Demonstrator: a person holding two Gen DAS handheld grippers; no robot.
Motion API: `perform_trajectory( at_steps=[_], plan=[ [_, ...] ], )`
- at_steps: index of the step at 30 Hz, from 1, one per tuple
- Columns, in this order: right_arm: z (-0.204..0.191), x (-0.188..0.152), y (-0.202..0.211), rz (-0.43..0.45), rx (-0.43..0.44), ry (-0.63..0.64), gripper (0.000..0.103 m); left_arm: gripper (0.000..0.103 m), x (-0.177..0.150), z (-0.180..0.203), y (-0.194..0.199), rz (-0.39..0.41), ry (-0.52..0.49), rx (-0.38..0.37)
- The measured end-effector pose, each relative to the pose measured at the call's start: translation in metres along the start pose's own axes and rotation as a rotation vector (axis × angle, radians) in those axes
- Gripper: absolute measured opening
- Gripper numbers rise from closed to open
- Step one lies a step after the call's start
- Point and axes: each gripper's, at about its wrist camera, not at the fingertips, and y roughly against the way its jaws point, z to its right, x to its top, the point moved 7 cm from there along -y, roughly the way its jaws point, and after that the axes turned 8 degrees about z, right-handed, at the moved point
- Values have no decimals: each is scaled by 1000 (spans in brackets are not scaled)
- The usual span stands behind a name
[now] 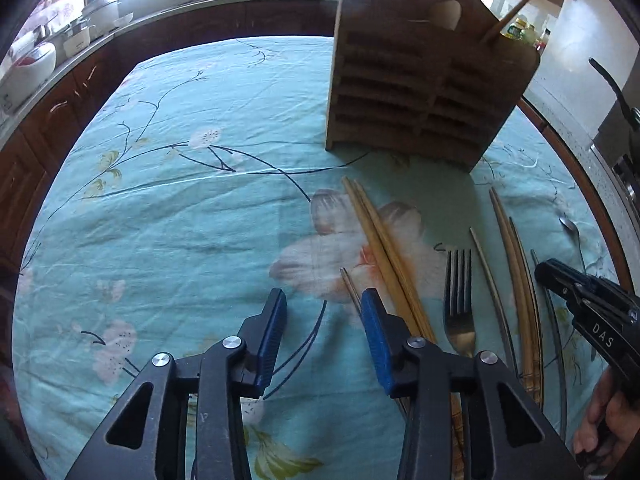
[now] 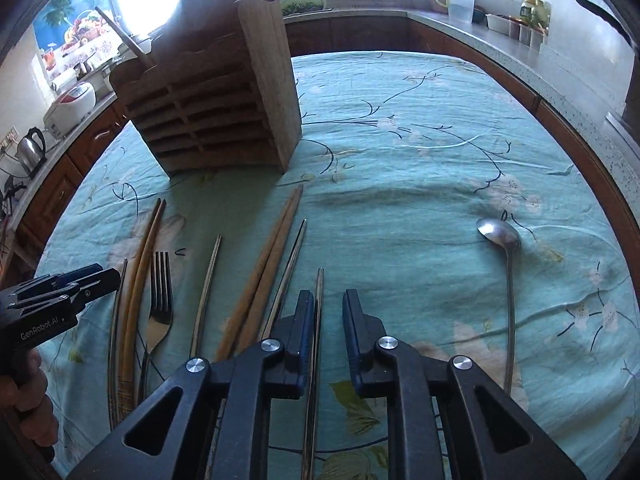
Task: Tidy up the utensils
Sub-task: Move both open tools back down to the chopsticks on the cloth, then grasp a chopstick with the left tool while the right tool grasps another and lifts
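Observation:
A slatted wooden utensil holder (image 1: 420, 80) (image 2: 220, 100) stands on the floral tablecloth. In front of it lie several chopsticks, a fork (image 1: 458, 292) (image 2: 160, 292) and a metal spoon (image 2: 500, 234). My left gripper (image 1: 324, 312) hovers low over the cloth, its jaws apart; a thin chopstick (image 1: 349, 286) lies just inside its right finger, beside a light wooden pair (image 1: 384, 248). My right gripper (image 2: 328, 304) has a narrow gap, and a dark thin chopstick (image 2: 319, 284) runs through it close to the left finger, not pinched. Each gripper shows in the other's view (image 1: 560, 276) (image 2: 100, 276).
A teal tablecloth (image 2: 420, 140) covers the table. Kitchen counters with a rice cooker (image 2: 70, 108), a kettle (image 2: 28, 150), a pitcher (image 2: 460, 2) and jars ring it. A person's hand (image 1: 608, 424) holds the right gripper at the table's edge.

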Motion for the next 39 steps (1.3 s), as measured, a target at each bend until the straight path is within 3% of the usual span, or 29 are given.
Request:
perform_trajectory(
  at_steps=[4,5,11,21,31,39],
  plan=[
    [-6,0,-2,15,-29,56,13,34,-6,20,0,13,-122,48],
    [-6,0,-3,21,-29,58,12,27,-8,24,1,21,-137,44],
    [-11,1,-4,42,-38,80,5,10,-8,30,2,34,-160,9],
    [-7,8,20,66,71,-31,4,3,-7,24,18,39,-114,-64],
    [-4,43,102,238,155,-106,4,3,17,8,108,185,-60,-206],
    [-3,83,170,412,181,-113,4,3,26,-17,193,343,-43,-239]
  ],
)
